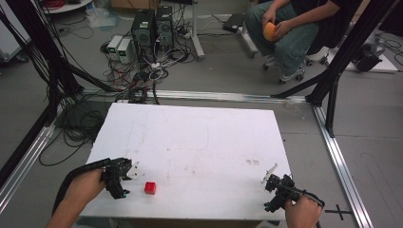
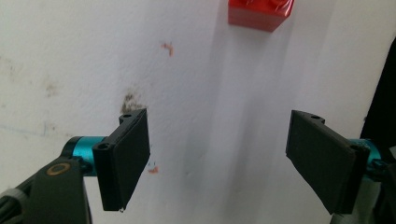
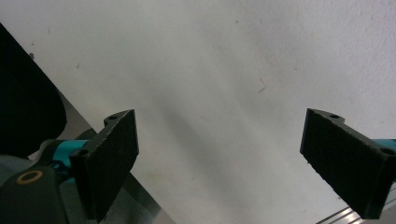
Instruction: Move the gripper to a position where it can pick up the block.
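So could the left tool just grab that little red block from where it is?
Probably yes. The left tool has its jaws wide open, and the red block sits just ahead of them on the white table, with nothing between.

Block (image 1: 150, 187) on table (image 1: 199, 142) at 7 o'clock, left gripper (image 1: 133, 171) just beside at its 10 o'clock, right gripper (image 1: 269, 174) at table's 5 o'clock

White table (image 1: 199, 142) largely bare; sole obstacle a red block (image 1: 150, 188), near the left gripper (image 1: 134, 172), jaws apart.
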